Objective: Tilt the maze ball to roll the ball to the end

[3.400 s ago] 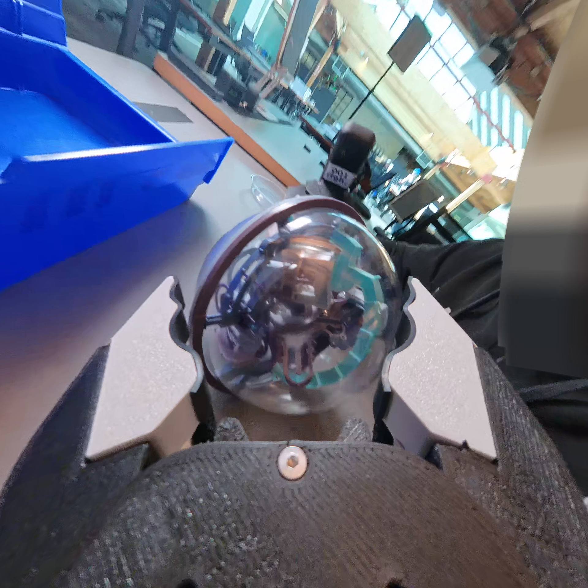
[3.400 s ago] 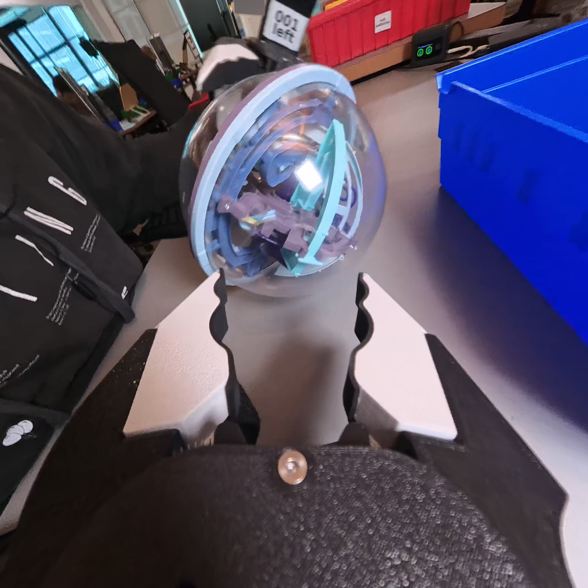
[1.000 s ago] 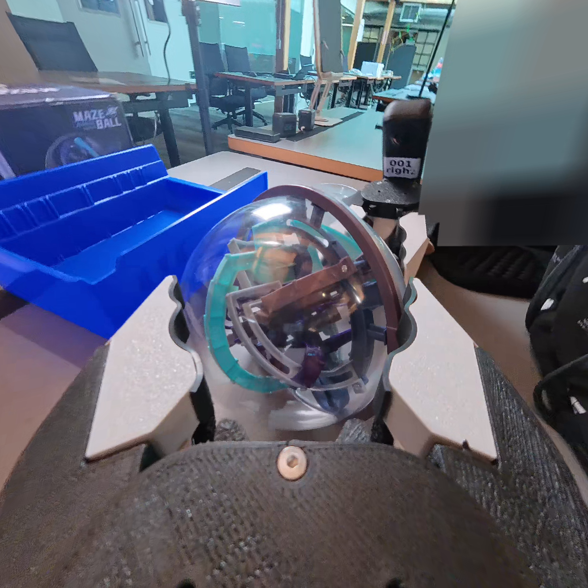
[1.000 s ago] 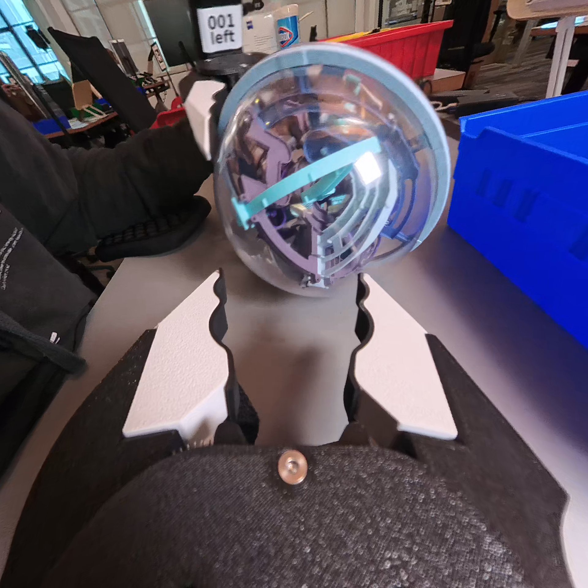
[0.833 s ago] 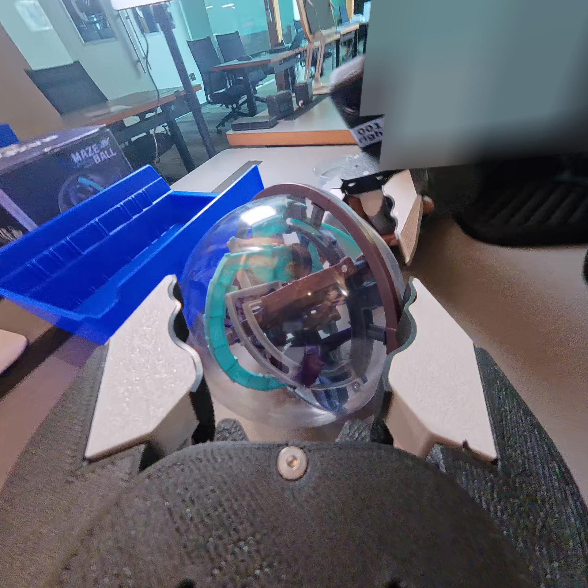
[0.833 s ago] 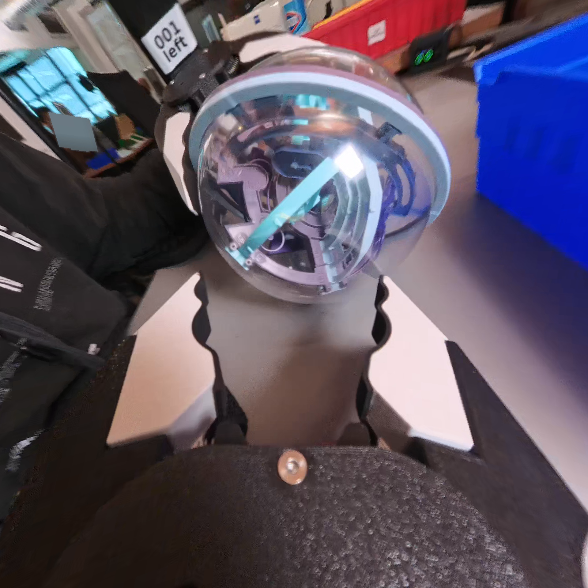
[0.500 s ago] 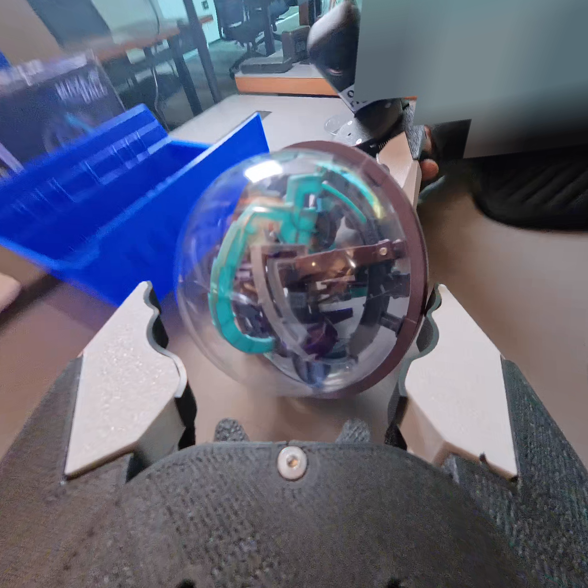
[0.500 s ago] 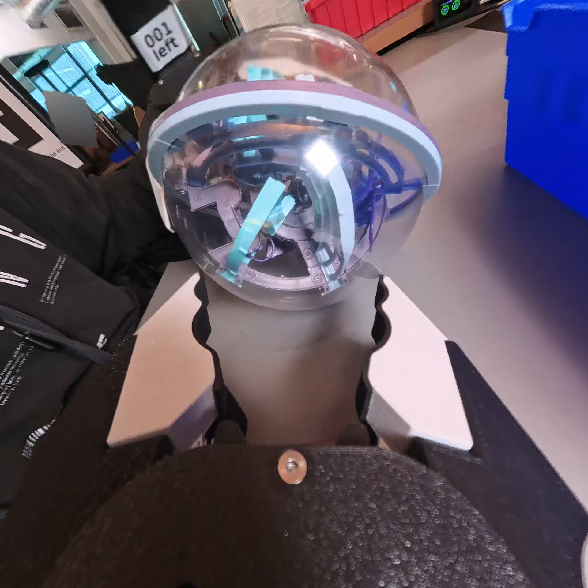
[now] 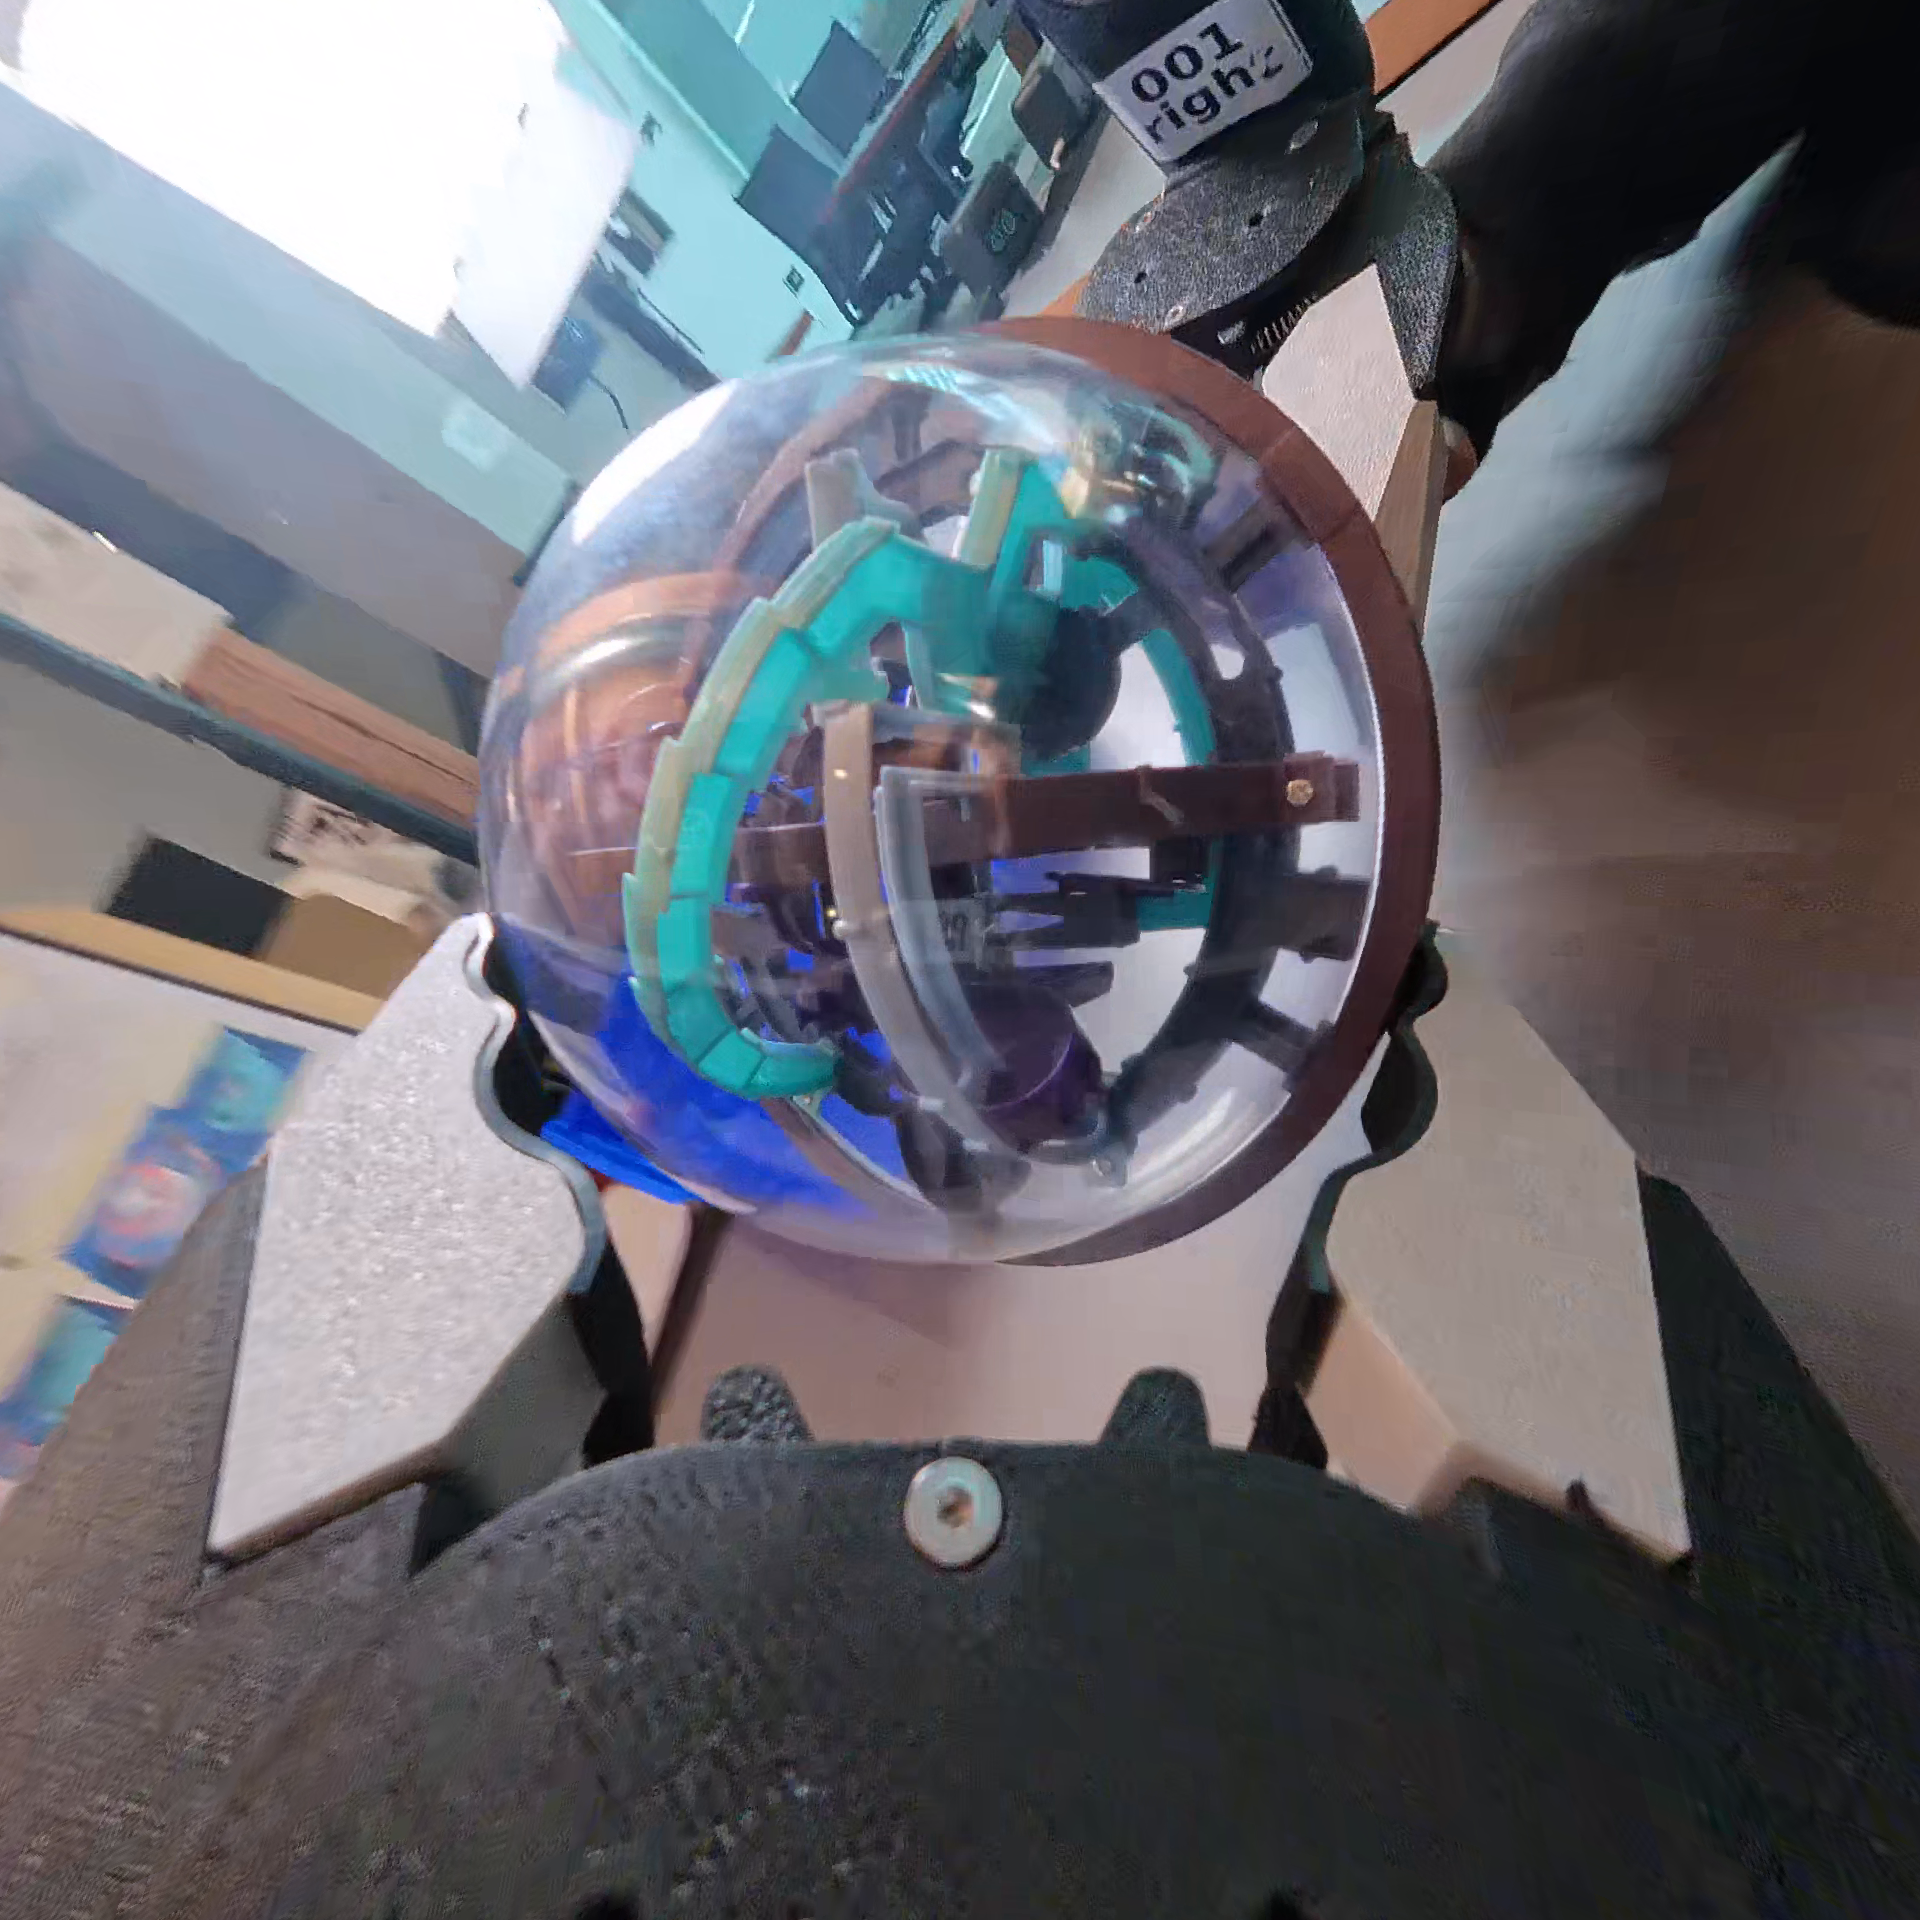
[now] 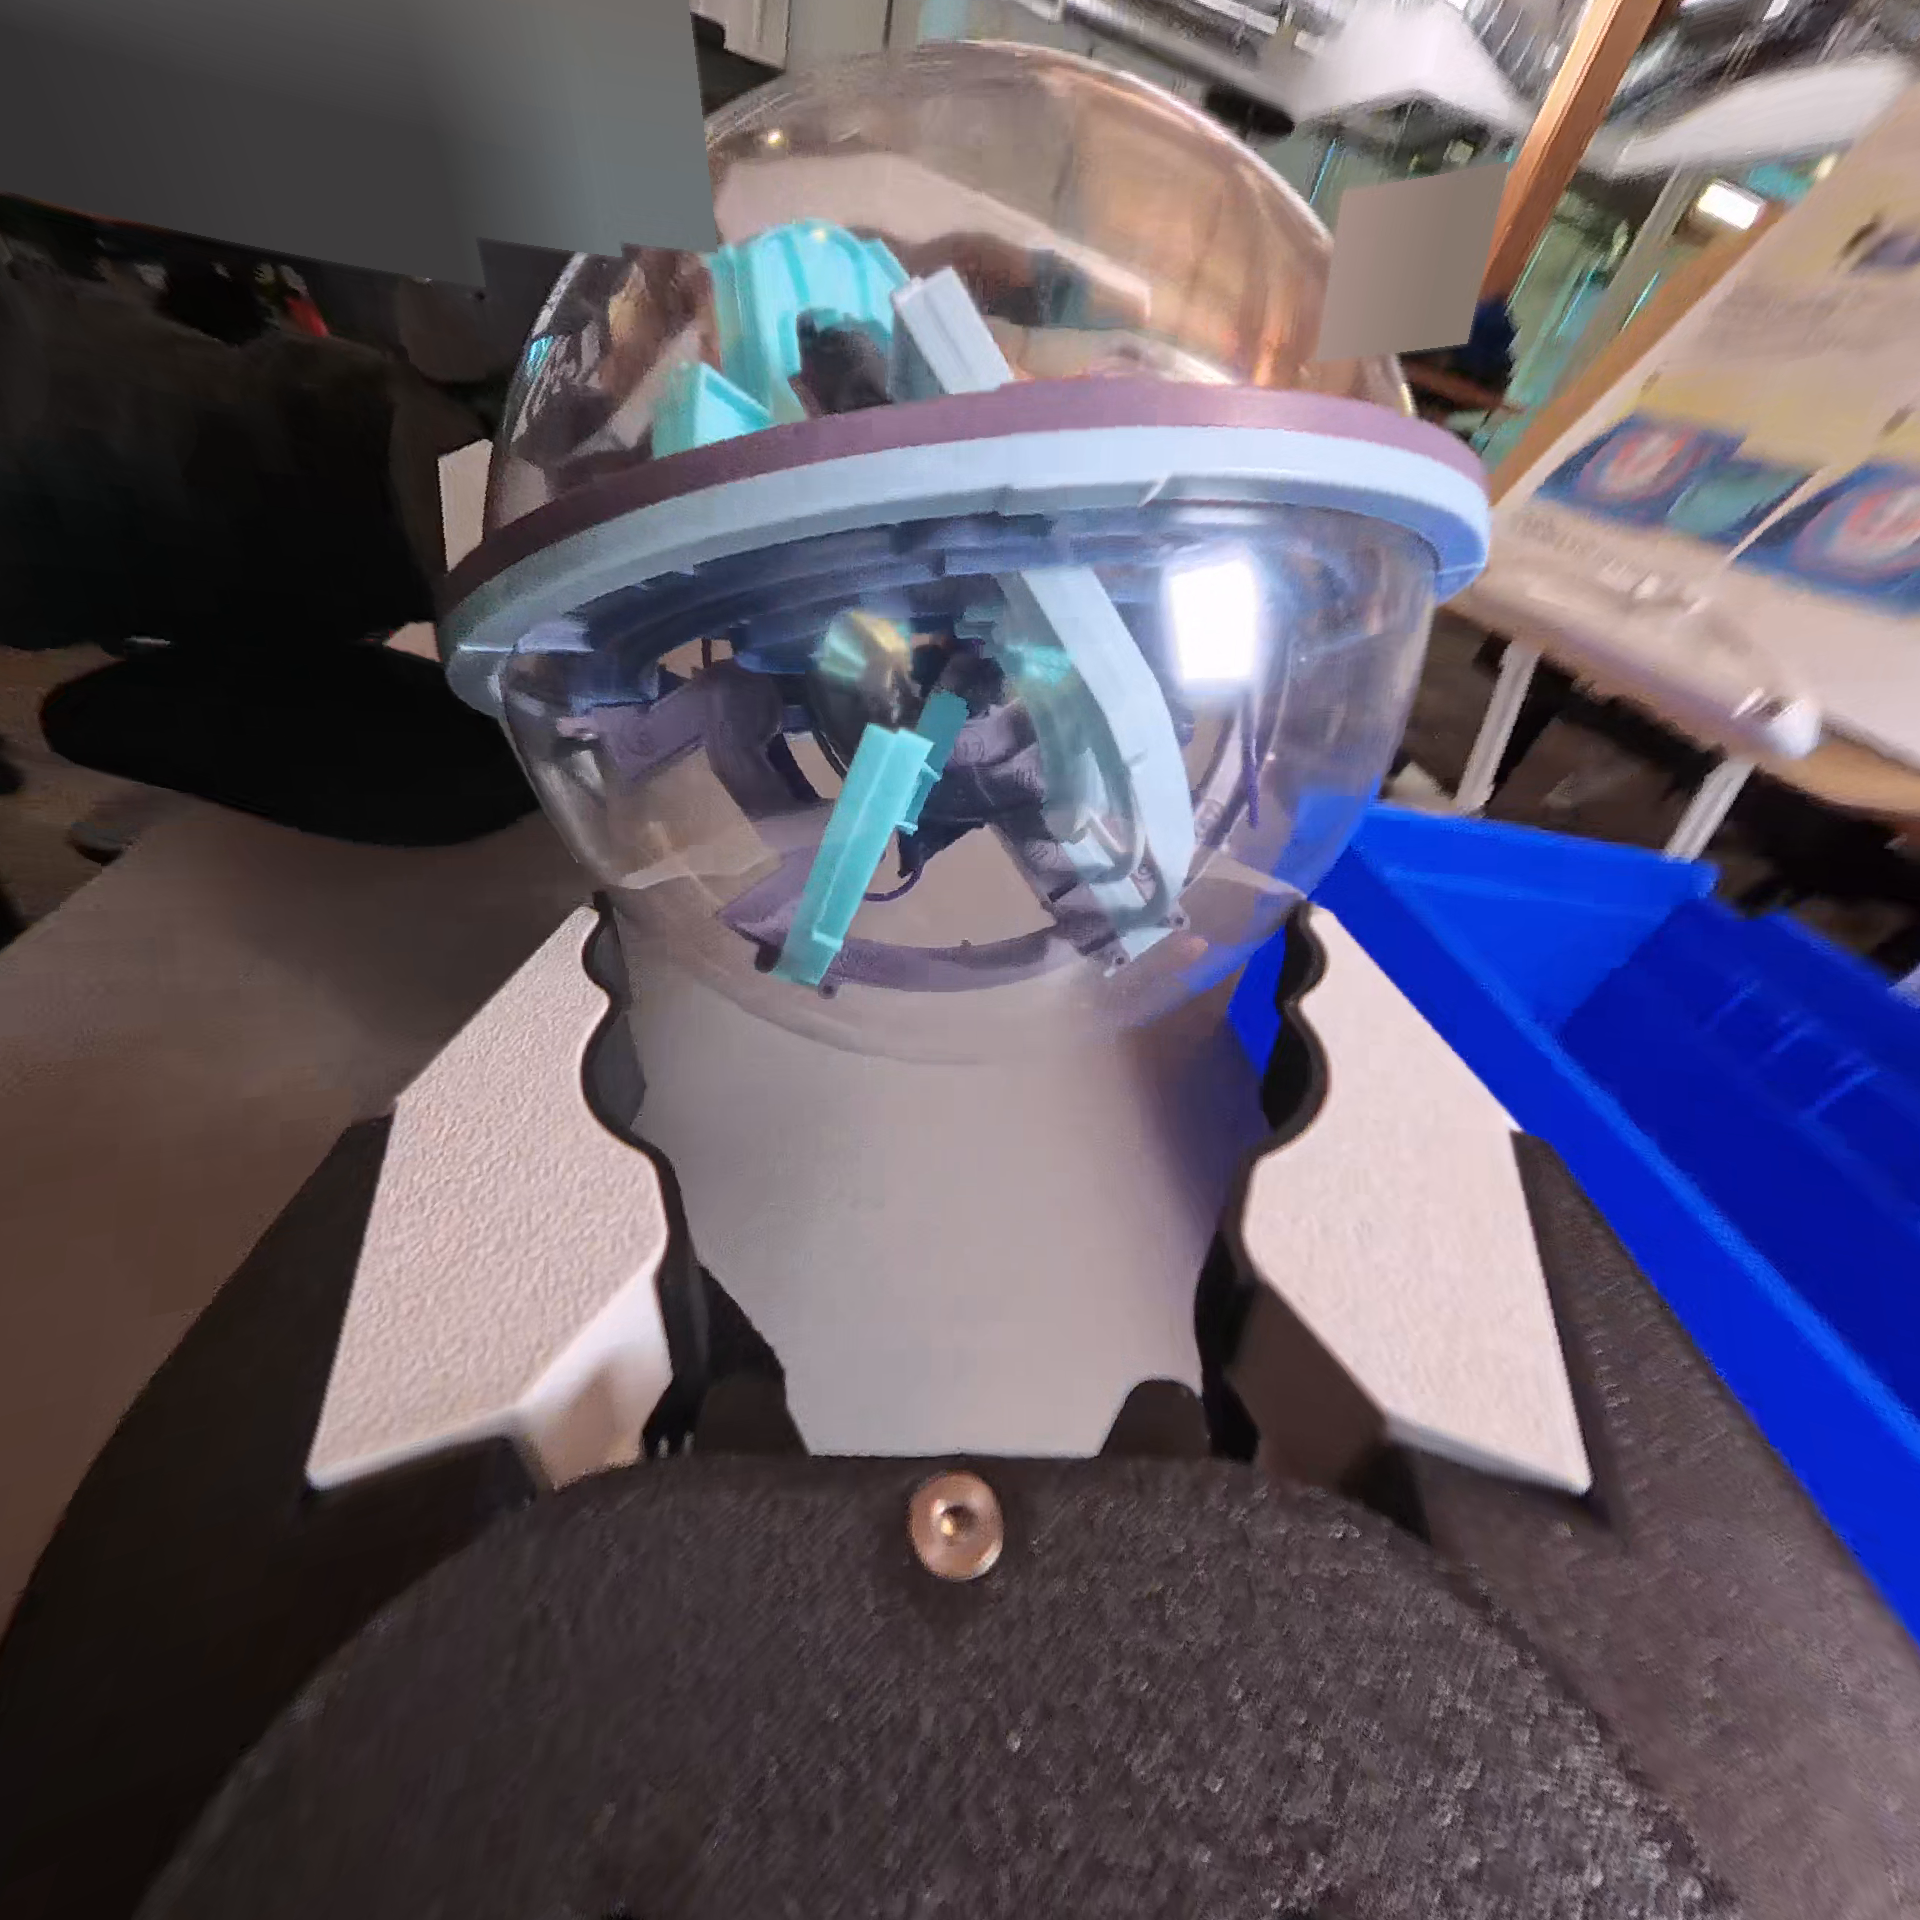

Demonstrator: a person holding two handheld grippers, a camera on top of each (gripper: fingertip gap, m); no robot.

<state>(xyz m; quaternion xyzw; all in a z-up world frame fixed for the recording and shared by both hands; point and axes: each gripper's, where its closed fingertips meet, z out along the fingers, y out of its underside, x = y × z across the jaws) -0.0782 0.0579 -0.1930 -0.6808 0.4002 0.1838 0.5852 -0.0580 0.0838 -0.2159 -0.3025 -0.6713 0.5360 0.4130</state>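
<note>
I see the maze ball (image 9: 961, 800) lifted off the table (image 10: 260, 997), caught between my two grippers. In the left wrist view the left gripper (image 9: 951, 997) has its fingers spread wide to either side of the sphere, their tips pressed on its lower flanks, so it grips the ball at full width. The ball's brown seam ring stands nearly upright on the right side here, and a teal track curves through the clear shell. Behind the ball sits the right gripper (image 9: 1278, 208), held by a gloved hand (image 9: 1662, 156).

From the right wrist view the ball (image 10: 966, 623) fills the space just past the right gripper's (image 10: 951, 966) fingertips; the fingers are parted wide and their tips meet the ball's underside, though I cannot tell how firmly they press. Here the seam ring runs nearly level, slightly tilted, with the clear dome above it. A blue bin (image 10: 1662, 1039) rests on the table at right. I cannot pick out the small ball inside.
</note>
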